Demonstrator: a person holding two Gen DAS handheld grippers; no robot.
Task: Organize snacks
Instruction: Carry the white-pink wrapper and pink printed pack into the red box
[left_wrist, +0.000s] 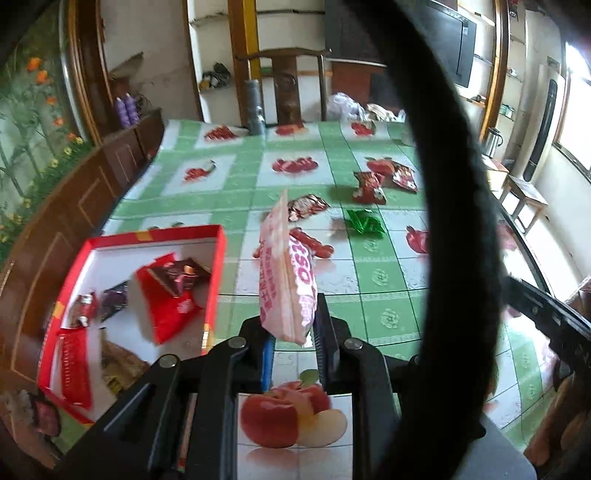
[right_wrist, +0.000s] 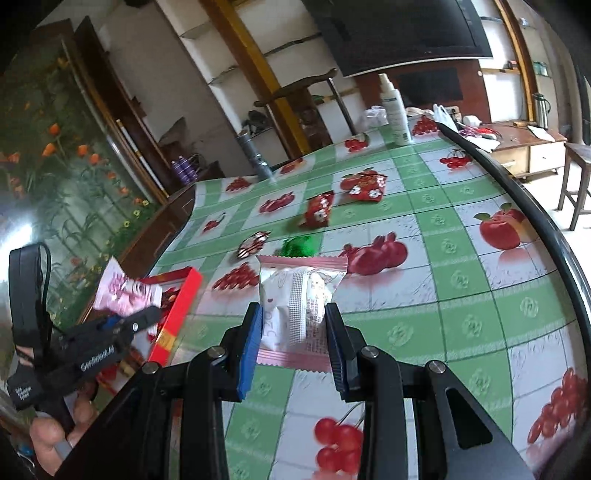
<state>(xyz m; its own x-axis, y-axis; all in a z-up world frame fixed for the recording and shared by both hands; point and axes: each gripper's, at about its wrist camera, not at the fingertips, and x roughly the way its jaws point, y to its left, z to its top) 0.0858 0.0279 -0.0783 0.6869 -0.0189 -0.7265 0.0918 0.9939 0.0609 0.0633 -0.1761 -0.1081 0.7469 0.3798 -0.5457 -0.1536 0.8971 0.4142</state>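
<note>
**Inspector:** Snacks first, left to right. Red box (left_wrist: 218, 266) sits at the table's left edge, open, with several packets (left_wrist: 168, 295) already lying inside. Just right of it, the left gripper (left_wrist: 293, 350) is closed on a pink packet (left_wrist: 288, 280), pinched at its lower end, packet standing upright above the green checked tablecloth (left_wrist: 384, 280).

**Assistant:** And the right gripper?

**Inspector:** Right gripper (right_wrist: 293, 332) is closed on a white and pink packet (right_wrist: 299, 295), held across its middle, clear of the cloth. Its fingers are only partly closed, the packet filling the gap between them. Loose packets remain further out: a striped one (right_wrist: 253, 245), a green one (right_wrist: 297, 246), and red ones (right_wrist: 319, 210) beyond.

**Assistant:** Step in hand?

**Inspector:** My judgement: both packets are bound for the box, the left one nearest. Roughly half the job appears done.

**Assistant:** Recommendations?

**Inspector:** Carry the pink packet fully over the red wall before letting go; it hangs near the right wall and could catch on the rim. Lower it toward the bare white floor at the box's far end, not onto the heap. Release low, since a light foil packet may flutter. Keep the right gripper back until the left clears, as the two tools stand close together and both want the same opening.
</note>
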